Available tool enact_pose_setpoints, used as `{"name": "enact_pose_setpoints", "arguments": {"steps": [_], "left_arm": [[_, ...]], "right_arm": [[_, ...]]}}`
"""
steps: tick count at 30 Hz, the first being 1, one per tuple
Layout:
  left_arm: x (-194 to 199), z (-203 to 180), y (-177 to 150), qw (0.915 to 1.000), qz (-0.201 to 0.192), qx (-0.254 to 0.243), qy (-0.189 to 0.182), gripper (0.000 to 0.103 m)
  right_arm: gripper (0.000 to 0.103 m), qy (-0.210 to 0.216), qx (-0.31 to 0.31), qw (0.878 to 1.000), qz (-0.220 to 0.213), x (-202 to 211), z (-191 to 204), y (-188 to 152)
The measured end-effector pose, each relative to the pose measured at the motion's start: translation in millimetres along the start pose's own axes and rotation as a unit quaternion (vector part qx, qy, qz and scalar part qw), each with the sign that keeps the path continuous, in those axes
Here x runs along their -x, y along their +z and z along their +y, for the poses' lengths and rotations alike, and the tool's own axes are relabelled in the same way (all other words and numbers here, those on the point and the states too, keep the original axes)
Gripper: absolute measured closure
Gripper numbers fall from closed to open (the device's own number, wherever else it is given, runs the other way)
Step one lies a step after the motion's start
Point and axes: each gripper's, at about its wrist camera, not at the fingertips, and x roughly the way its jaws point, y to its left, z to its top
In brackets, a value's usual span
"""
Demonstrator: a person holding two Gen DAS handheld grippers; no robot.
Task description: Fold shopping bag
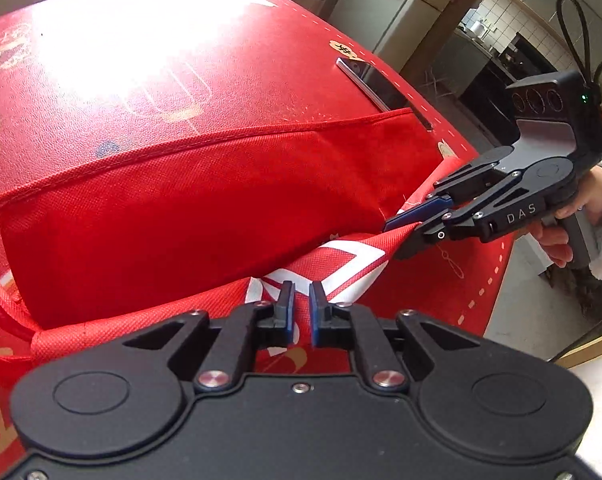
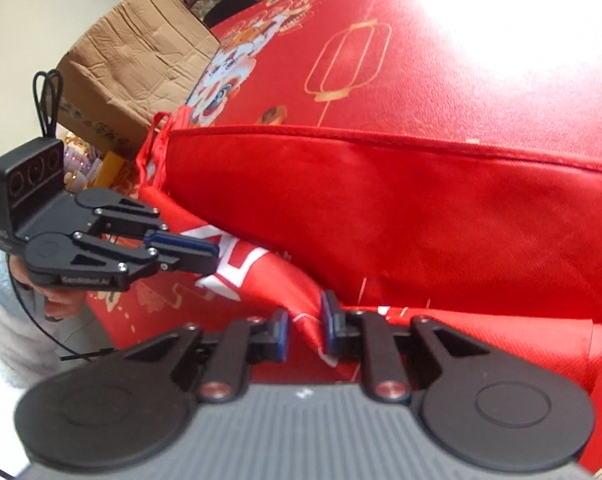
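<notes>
Shopping bag [image 1: 189, 216] edge pinched by both level grippers, left [image 1: 302, 300] and right [image 2: 304, 320].

A red-clothed table [image 1: 149, 92] carries the shopping bag [image 1: 205, 208] and a phone [image 1: 377, 84].

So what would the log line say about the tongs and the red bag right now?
step: folding | left tongs: shut on bag edge | right tongs: shut on bag edge | red bag: near edge lifted off red tablecloth

table: red festive cloth [image 1: 149, 92], sun glare | behind: grey fridge [image 1: 401, 12], tiled kitchen wall [image 1: 497, 4]
</notes>
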Motion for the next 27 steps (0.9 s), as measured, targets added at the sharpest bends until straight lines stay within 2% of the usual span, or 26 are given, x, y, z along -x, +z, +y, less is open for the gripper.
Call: {"name": "enact_pose_setpoints", "arguments": {"steps": [2,7,13,18,23,27], "left_arm": [[-2,4,3,1.0000,0.001,-0.006,-0.004,0.095],[-7,0,5,0.9992,-0.011,-0.031,0.021,0.095],[-4,1,2,0.9993,-0.015,-0.031,0.013,0.095],[-3,-7,-5,0.9972,-0.020,-0.066,0.027,0.095],[0,2,-6,0.9986,-0.026,-0.045,0.009,0.095],[0,2,-5,0.9989,-0.022,-0.040,0.009,0.095]], "right_arm": [[0.085,0.005,-0.012,1.000,0.023,-3,-4,10],[0.085,0.005,-0.074,0.996,0.051,-12,-10,23],[0.085,0.005,-0.124,0.989,0.081,-17,-19,31],[0.084,-0.054,-0.132,0.986,0.086,-18,2,33],[0.084,-0.053,-0.161,0.982,0.077,-17,-4,27],[0.084,-0.059,-0.186,0.977,0.089,-19,-6,31]]}}
